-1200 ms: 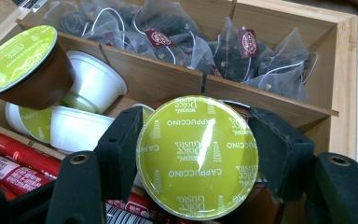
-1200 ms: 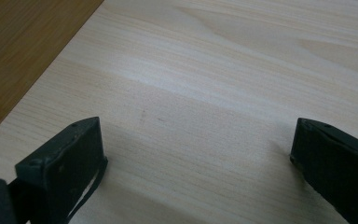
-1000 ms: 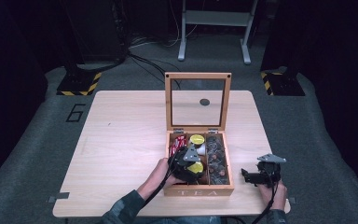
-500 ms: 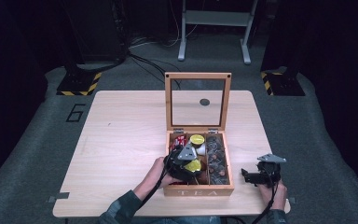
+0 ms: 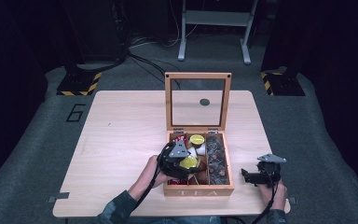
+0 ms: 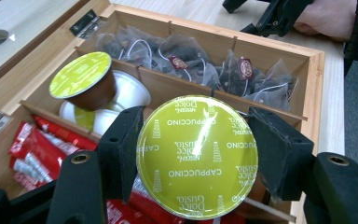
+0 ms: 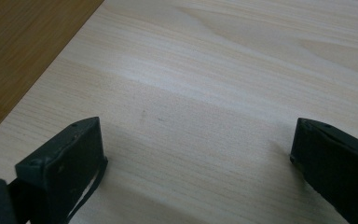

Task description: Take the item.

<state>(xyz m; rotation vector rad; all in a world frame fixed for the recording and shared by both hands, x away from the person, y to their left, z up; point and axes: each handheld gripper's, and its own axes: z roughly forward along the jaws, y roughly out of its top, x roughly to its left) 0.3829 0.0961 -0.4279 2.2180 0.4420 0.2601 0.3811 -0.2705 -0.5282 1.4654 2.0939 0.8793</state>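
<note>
A wooden tea box (image 5: 198, 191) with its glass lid (image 5: 198, 100) raised stands at the table's front middle. My left gripper (image 5: 179, 161) hovers over the box, shut on a coffee capsule (image 6: 197, 156) with a green Cappuccino foil top. A second green-topped capsule (image 6: 82, 81) lies tilted in the back middle compartment beside white capsules (image 6: 129, 89). Red sachets (image 6: 37, 151) fill the left compartment and tea bags (image 6: 182, 58) the right one. My right gripper (image 5: 251, 177) rests open over bare table (image 7: 205, 116) to the right of the box, nothing between its jaws.
The table (image 5: 121, 135) is light wood with free room to the left and behind the box. A small round hole (image 5: 204, 101) shows in the tabletop behind the lid. Dark floor with hazard-striped blocks (image 5: 80, 84) surrounds the table.
My left gripper has shifted slightly toward the box's middle with the capsule between its jaws. The right gripper has stayed put.
</note>
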